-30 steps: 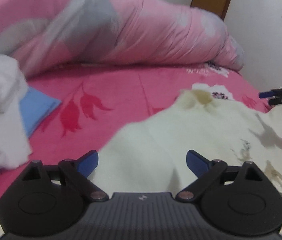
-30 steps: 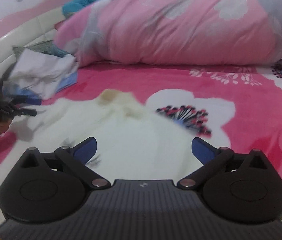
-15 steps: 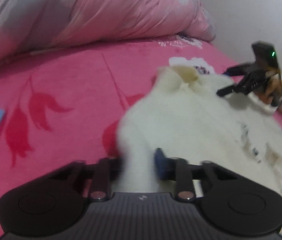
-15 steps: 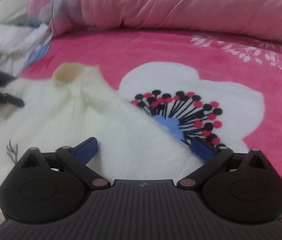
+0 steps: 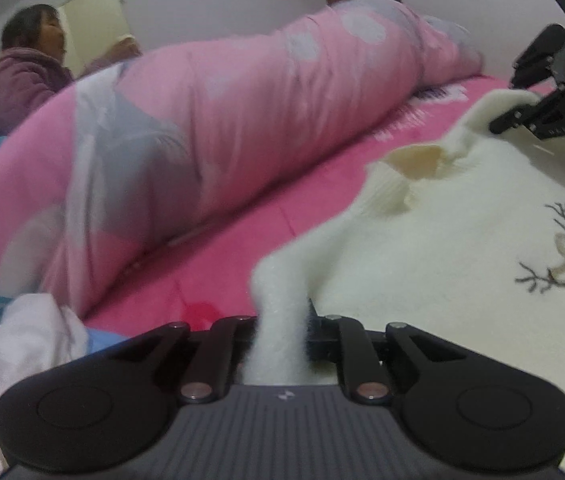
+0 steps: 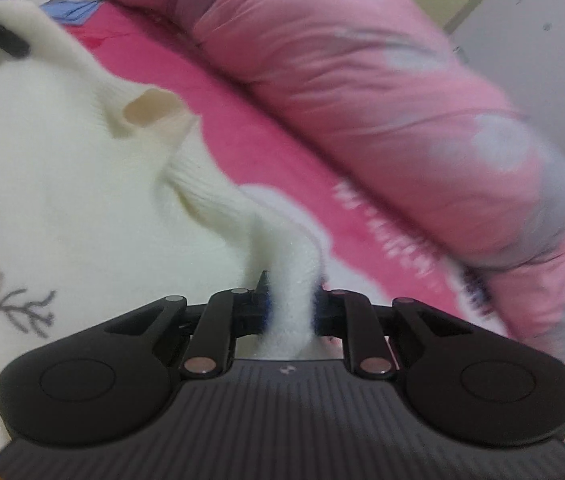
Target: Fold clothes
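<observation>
We pinch the white sweater (image 5: 442, 248) at both shoulders, either side of its collar (image 5: 416, 160); the left gripper (image 5: 282, 320) and right gripper (image 6: 288, 304) are closing on bunched knit, probably to lift it off the pink bedspread (image 5: 242, 240) for folding.

- Left gripper (image 5: 280, 332): matte black, two round-lobed housings at 7 and 5 o'clock, grey ribbed centre plate with a small white logo.
- Silver rivets on its black linkage bars.
- Right gripper (image 6: 288, 312): same build, blue pads (image 6: 265, 316) on its fingertips.
</observation>
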Motion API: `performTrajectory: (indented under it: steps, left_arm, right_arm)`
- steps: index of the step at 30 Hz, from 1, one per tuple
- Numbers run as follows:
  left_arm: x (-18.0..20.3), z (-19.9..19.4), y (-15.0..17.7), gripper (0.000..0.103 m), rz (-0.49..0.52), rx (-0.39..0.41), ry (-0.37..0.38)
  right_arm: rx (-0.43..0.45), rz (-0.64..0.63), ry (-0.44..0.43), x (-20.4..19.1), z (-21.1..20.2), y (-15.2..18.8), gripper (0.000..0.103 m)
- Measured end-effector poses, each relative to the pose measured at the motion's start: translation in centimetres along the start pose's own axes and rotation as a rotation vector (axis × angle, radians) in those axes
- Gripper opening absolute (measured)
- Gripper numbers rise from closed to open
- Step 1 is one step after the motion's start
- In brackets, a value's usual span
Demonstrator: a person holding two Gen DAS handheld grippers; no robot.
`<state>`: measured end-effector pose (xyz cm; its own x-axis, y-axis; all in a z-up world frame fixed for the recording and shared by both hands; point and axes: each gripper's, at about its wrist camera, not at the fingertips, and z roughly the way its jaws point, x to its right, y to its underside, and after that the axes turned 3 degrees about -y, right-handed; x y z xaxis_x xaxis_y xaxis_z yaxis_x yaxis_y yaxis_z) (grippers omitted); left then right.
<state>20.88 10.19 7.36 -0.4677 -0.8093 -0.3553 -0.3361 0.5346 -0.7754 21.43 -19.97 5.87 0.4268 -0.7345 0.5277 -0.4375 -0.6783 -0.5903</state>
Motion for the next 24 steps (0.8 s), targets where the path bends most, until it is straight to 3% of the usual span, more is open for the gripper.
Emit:
performTrajectory:
  steps: [8, 14, 17, 19, 21, 24]
  left_arm:
    - [-1.2, 4.1, -2.4, 0.013, -0.004, 0.045, -0.077]
    - [0.6, 9.7, -0.6, 0.014, 0.054, -0.031, -0.098]
    - [1.1, 9.9, 0.0, 0.027, 0.064, -0.03, -0.111]
    - [0.7, 8.9, -0.5, 0.045, 0.042, -0.043, -0.1]
    - [0.4, 7.2, -1.0, 0.057, 0.038, -0.065, -0.105]
    - [0.5, 3.9, -1.4, 0.059, 0.053, -0.075, -0.132]
  right_arm:
    - [0.051, -0.017, 0.115, 1.9, 2.8, -1.8, 0.013]
    - [0.018, 0.05, 0.115, 1.9, 8.2, -0.8, 0.014]
    - [-0.002, 0.058, 0.11, 0.8, 10.2, 0.2, 0.019]
    - [0.0, 0.056, 0.112, 0.9, 9.6, 0.0, 0.028]
    - [-0.005, 0.067, 0.115, 1.8, 7.9, -0.4, 0.069]
    - [-0.01, 0.114, 0.124, 3.3, 3.5, -0.2, 0.084]
